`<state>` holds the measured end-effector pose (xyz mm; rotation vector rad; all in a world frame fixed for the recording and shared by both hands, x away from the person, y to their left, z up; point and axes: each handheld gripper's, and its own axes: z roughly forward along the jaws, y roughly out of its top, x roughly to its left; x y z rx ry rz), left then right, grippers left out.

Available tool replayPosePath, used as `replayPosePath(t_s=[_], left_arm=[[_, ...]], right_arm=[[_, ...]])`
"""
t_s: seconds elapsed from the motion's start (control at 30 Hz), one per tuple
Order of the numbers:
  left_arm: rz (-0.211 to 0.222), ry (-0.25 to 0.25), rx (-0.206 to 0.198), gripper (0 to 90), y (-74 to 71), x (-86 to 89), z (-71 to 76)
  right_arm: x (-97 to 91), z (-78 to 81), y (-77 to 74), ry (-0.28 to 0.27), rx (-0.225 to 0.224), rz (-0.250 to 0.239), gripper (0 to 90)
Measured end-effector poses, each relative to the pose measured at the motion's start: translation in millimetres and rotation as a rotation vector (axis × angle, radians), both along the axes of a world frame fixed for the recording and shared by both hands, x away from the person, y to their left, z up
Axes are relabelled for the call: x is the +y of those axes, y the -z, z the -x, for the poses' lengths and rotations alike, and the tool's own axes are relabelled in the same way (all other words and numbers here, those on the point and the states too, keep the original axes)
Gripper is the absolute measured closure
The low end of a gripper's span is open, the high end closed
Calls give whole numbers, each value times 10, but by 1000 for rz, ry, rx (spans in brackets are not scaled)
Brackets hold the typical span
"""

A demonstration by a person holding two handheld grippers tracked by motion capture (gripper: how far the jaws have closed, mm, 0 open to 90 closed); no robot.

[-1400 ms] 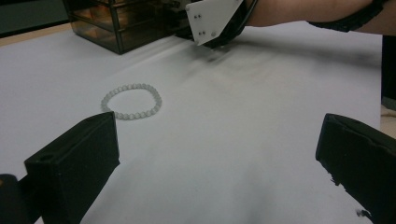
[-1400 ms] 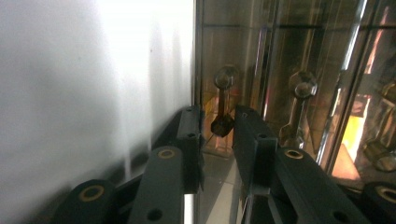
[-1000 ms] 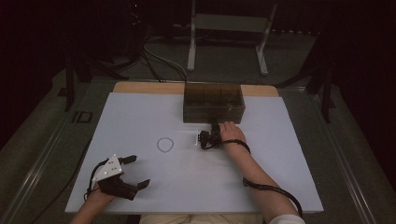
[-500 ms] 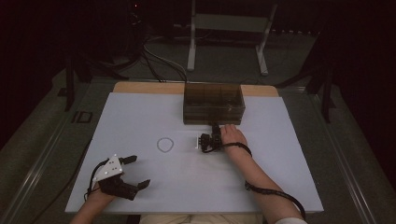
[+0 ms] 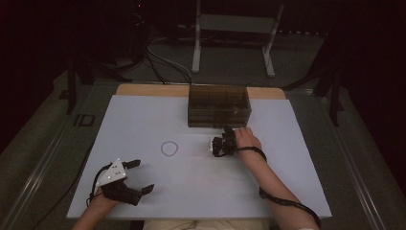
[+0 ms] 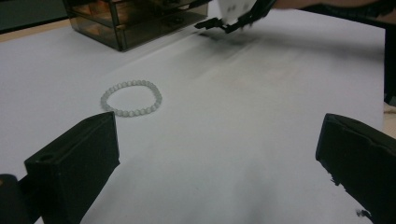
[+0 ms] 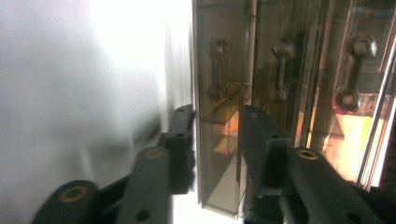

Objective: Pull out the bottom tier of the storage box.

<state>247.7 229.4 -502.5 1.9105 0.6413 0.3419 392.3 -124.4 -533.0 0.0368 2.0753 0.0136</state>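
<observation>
Facing the drawer box [image 5: 219, 105], right hand-held gripper [image 5: 221, 144] has just been opening, jaws apart, nothing between. Left hand-held gripper [image 5: 136, 176] spread wide; bead bracelet [image 6: 131, 98] lies ahead of it on the bench [image 5: 297, 182].

Bracelet [image 5: 169, 148] left of drawer box [image 5: 219, 106]

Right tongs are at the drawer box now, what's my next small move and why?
Probably ease the right tongs back toward you, sliding the bottom drawer out. Their jaws have just been opening and straddle that drawer's front, which already stands proud of the drawer box. The bead bracelet lies loose on the table.
</observation>
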Motion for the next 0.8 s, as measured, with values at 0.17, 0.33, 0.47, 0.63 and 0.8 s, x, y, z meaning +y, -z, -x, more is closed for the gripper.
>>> replayPosePath(t_s=[0.17,0.33,0.47,0.63,0.8], left_arm=[[-3,0,1,9,3,-5,-3],[-3,0,1,9,4,-5,-2],[-2,-1,1,8,5,-2,-3],[-2,1,2,9,5,-2,-2],[-2,2,4,9,7,-3,-2]], right_arm=[[-240,-78,-245,-26,143,-63,569],[-370,-218,-419,-66,277,-68,559],[-423,-324,-509,-73,300,-46,596],[-457,-490,-540,-50,389,-21,662],[-459,-618,-536,-46,440,-4,699]])
